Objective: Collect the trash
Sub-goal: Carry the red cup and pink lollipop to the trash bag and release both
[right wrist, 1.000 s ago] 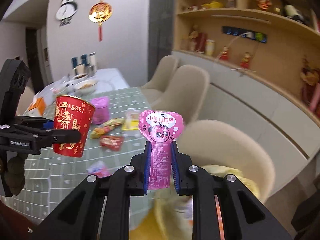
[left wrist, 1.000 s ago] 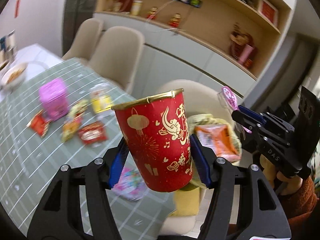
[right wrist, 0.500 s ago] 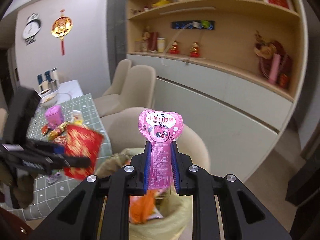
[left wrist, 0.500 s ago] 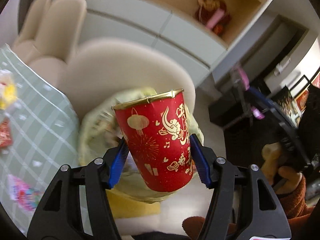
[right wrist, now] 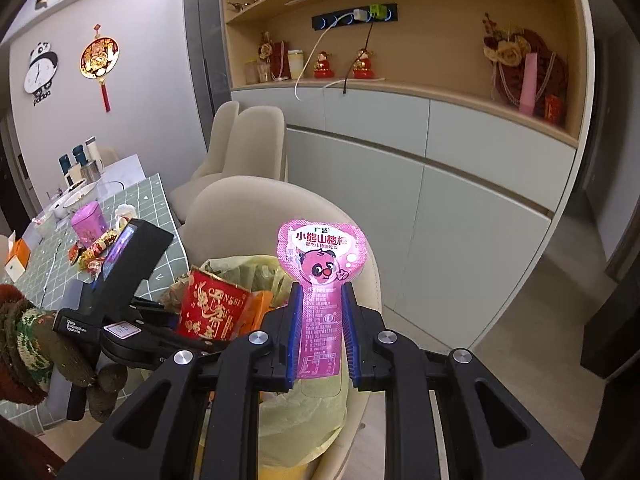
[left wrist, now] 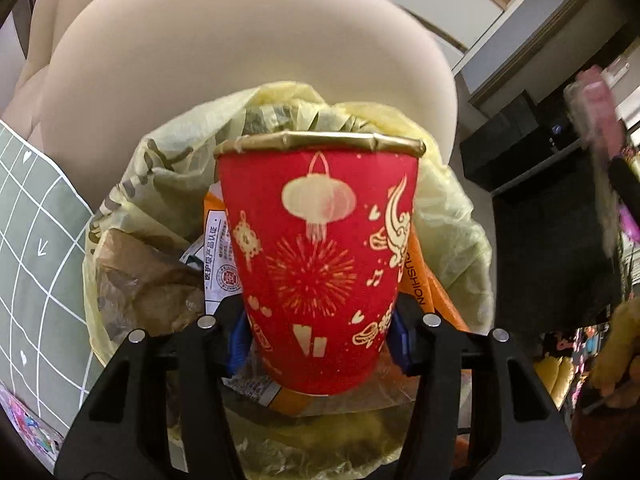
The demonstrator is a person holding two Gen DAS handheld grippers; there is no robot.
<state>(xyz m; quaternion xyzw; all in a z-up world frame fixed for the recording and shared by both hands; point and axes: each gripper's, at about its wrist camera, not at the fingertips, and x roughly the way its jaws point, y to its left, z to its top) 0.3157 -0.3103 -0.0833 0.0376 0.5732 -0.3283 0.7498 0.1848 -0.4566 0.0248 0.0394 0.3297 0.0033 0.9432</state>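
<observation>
The left gripper [left wrist: 318,340] clamps a red cup [left wrist: 318,256] low on its sides, blue pads pressed against it, the cup upright with its gold rim up. It hangs over the mouth of a yellow bag [left wrist: 448,216] that sits on a cream chair [left wrist: 240,48]. Inside the bag lie an orange packet [left wrist: 430,284], a printed white wrapper [left wrist: 218,252] and crumpled brown paper [left wrist: 148,284], filling it close under the cup. The chair back rises behind the bag.

The right gripper [right wrist: 322,334] is closed on the stem of a pink pouch [right wrist: 322,264], which stands up between its fingers. In the right wrist view the pouch is beside and right of the bag [right wrist: 256,268], above the chair [right wrist: 240,208], and the cup [right wrist: 210,306] shows tilted over the bag's left part.

Left of the chair runs the edge of a table [right wrist: 156,200] with a green checked cloth. Near its far edge lie a pink tin [right wrist: 89,220] and snack wrappers [right wrist: 94,248]. Cabinets [right wrist: 440,184] with open shelves line the wall behind; bare floor [right wrist: 520,344] lies to the right of the chair.
</observation>
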